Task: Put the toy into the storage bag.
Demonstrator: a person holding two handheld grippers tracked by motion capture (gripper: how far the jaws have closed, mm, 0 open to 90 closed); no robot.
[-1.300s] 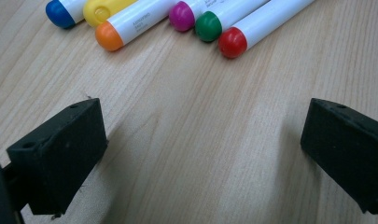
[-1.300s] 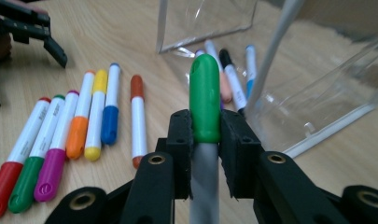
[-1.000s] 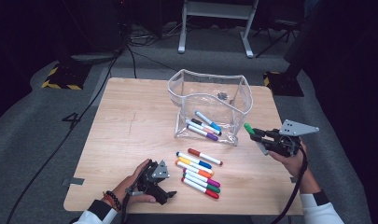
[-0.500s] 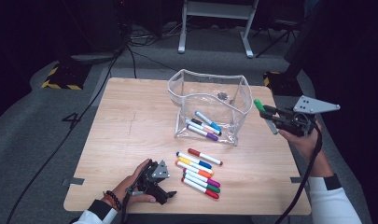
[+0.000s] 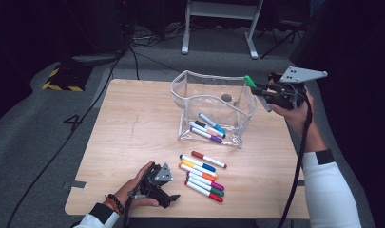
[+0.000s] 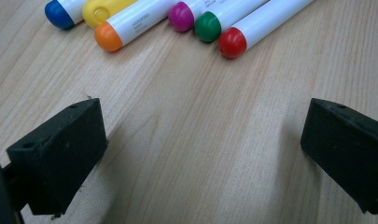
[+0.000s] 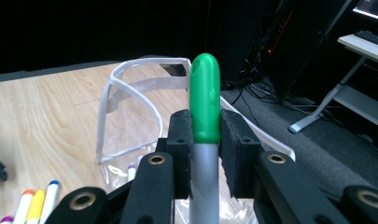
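Note:
My right gripper (image 5: 257, 89) is shut on a green-capped marker (image 5: 250, 81), held up at the right rim of the clear plastic pouch (image 5: 186, 87). In the right gripper view the marker (image 7: 205, 109) stands pinched between both pads, its cap pointing over the pouch (image 7: 130, 84). Three markers (image 5: 206, 128) lie inside the pouch. Several markers (image 5: 202, 175) lie in a row on the wooden table (image 5: 133, 137) in front of it. My left gripper (image 5: 167, 192) rests on the table near the front edge, open. In its own view the marker caps (image 6: 208, 26) lie beyond the empty jaws.
A metal stand's legs (image 5: 218, 28) and cables (image 5: 133, 52) are on the floor behind the table. A black-and-yellow striped block (image 5: 62, 78) lies at the far left. The table's left half is bare wood.
My right gripper has risen with the green marker and moved away toward the pouch's right rim. The left gripper has stayed where it was.

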